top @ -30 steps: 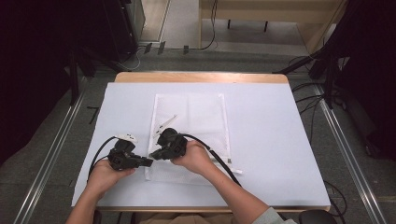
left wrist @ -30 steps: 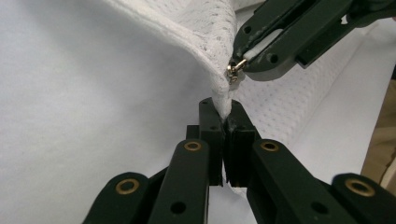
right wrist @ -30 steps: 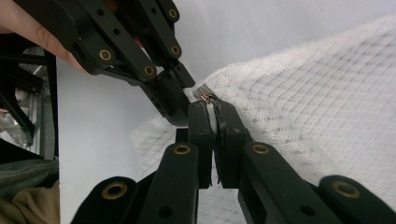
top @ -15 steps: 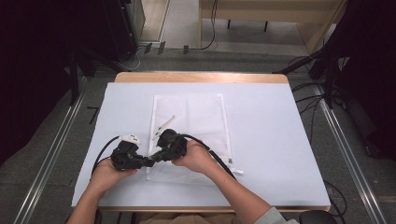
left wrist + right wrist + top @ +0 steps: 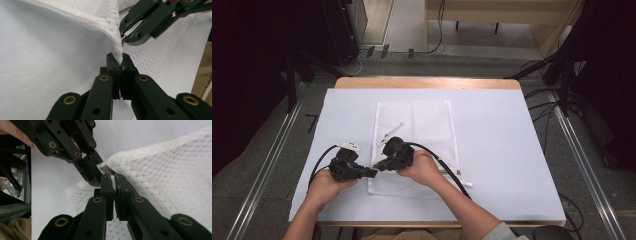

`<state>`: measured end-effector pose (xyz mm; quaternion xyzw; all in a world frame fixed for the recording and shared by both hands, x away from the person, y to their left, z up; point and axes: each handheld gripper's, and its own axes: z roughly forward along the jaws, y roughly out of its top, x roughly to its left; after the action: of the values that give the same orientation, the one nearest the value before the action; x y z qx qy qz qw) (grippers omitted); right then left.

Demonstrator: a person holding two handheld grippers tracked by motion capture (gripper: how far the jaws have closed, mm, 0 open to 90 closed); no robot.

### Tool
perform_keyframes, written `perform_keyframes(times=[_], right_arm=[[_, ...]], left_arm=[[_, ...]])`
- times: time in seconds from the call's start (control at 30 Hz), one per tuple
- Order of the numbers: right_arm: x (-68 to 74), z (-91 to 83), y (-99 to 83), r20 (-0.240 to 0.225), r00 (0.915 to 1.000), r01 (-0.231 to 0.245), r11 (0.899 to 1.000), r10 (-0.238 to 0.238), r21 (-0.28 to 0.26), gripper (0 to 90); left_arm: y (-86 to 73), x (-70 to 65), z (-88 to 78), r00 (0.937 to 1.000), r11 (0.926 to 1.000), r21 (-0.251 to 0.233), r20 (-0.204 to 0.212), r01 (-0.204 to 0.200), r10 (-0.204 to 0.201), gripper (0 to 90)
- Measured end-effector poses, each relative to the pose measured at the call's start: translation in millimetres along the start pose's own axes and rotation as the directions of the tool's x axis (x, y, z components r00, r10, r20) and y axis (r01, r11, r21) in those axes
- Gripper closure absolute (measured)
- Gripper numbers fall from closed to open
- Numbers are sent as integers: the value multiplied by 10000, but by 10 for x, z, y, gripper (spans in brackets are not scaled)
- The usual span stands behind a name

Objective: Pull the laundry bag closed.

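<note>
One loose clip (image 5: pixel 389 132) on mesh bag (image 5: pixel 427 120) beyond tongs (image 5: pixel 373 170).

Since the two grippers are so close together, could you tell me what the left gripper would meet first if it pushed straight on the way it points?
Probably the right gripper, just beyond the mesh bag edge that the left gripper pinches; depth is unclear.

The zipper pull (image 5: pixel 108 170) is mostly hidden between the right tongs (image 5: pixel 113 178).

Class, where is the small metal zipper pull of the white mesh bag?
In the left gripper view, the zipper pull is upper right of centre, clamped by the right gripper beside the mesh bag.
</note>
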<state>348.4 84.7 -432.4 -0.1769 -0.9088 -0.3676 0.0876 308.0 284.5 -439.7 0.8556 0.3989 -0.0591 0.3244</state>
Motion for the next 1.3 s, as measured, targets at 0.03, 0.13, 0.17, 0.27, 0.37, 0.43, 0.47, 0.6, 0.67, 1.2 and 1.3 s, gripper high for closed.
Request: perform_keyframes(times=[0.03, 0.13, 0.17, 0.27, 0.37, 0.43, 0.47, 0.6, 0.67, 1.2, 1.3], right_arm=[[0, 0, 0, 0, 10000, 0, 10000, 0, 0, 886], [-5, 5, -19, 100, 9999, 11, 10000, -11, -55, 886], [-10, 1, -29, 99, 9999, -61, 10000, 61, -19, 886], [-12, -2, -47, 71, 10000, 17, 10000, -17, -27, 886], [-9, -18, -63, 238, 9995, 191, 9998, -191, 6, 886], [-22, -26, -86, 125, 9998, 160, 9999, -161, 31, 887], [-27, -28, -94, 235, 9996, 180, 9998, -183, 120, 886], [-110, -85, -168, 538, 9985, -81, 9995, 64, 314, 886], [-161, -130, -208, 496, 9985, -242, 9992, 225, 330, 886], [-169, -214, -245, 580, 9983, -65, 9996, 49, 281, 884], [-186, -237, -265, 524, 9986, -103, 9996, 88, 279, 884]], left_arm=[[-6, 5, -10, 9999, 10000, -35, -99, -61, 61, 896], [-23, 22, -32, 10000, 10000, -63, 14, 15, -15, 897], [-26, 21, -30, 10000, 10000, -83, 58, -15, 16, 897], [-21, 2, -23, 10000, 10000, -74, -10, -50, 50, 897], [-27, 12, -30, 9999, 10000, -71, 110, -58, 59, 897], [-28, 2, -23, 9999, 10000, -42, 132, -65, 65, 897], [-31, 1, -21, 9999, 9999, -57, 112, -85, 86, 897], [-78, 50, -85, 9998, 9995, -291, 156, 135, -130, 897], [-103, 80, -108, 9990, 9987, -475, 414, 208, -188, 896], [-94, 44, -70, 9994, 9990, -438, 343, -47, 62, 891], [-97, 49, -74, 9993, 9992, -409, 361, -30, 45, 891]])
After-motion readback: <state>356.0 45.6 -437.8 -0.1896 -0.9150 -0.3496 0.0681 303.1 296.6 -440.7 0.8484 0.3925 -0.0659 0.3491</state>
